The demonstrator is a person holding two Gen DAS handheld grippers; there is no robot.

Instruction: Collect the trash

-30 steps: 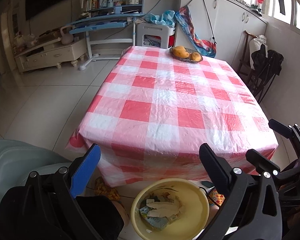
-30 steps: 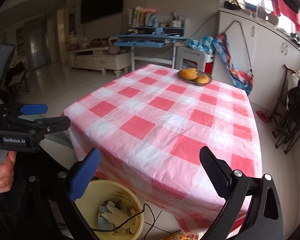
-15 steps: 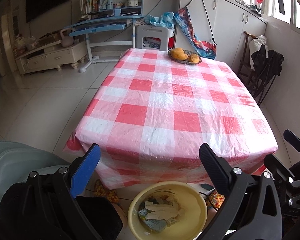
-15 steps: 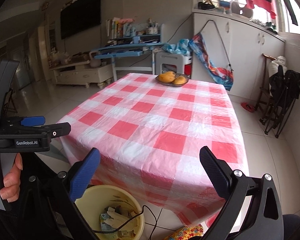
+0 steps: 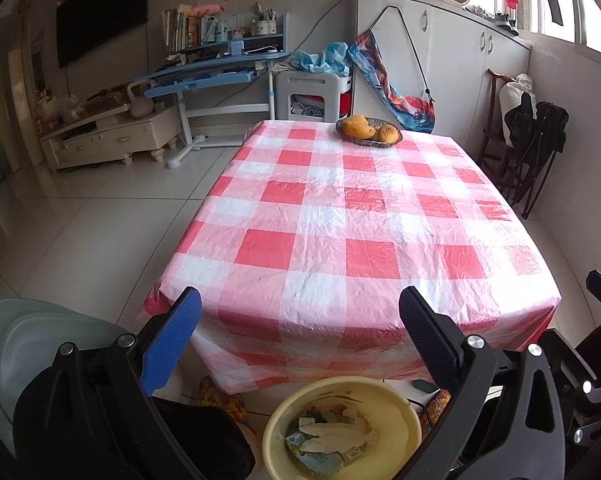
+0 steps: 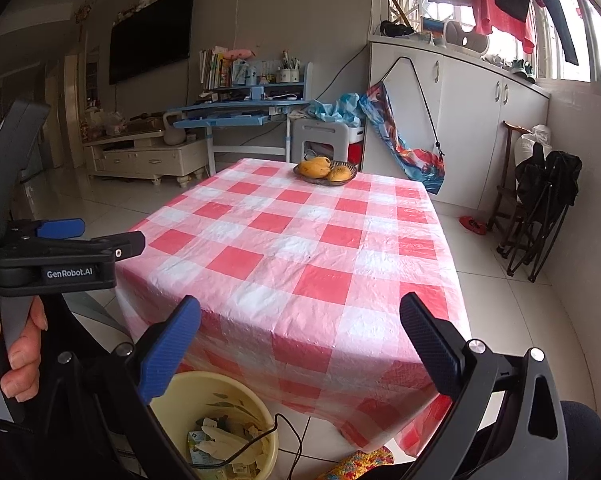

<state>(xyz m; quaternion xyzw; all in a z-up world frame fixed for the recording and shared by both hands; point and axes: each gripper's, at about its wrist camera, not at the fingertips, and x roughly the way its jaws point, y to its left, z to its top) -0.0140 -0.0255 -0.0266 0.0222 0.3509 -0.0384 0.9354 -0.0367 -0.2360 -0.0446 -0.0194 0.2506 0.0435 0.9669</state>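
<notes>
A yellow bin (image 5: 396,412) stands on the floor below the near table edge, with paper scraps and cartons (image 5: 332,438) inside; the right wrist view shows the bin (image 6: 236,390) at bottom left. My left gripper (image 5: 300,312) hangs open above the bin, nothing between its fingers. My right gripper (image 6: 300,320) is open too, empty, over the table's near corner. The left gripper's body (image 6: 60,256) shows at the left of the right wrist view, held by a hand (image 6: 16,344). The red-and-white checked tablecloth (image 5: 340,216) carries no trash.
A basket of mangoes (image 5: 368,130) sits at the table's far end. A grey chair (image 5: 32,332) stands at near left, folded chairs (image 5: 536,148) by the right wall. A black cable (image 6: 284,436) runs over the bin. White cabinets and a blue desk (image 5: 216,76) lie beyond.
Both grippers have risen and tilted up, so the table and room sit lower in view. The right gripper has swung right; both stay open and empty.
</notes>
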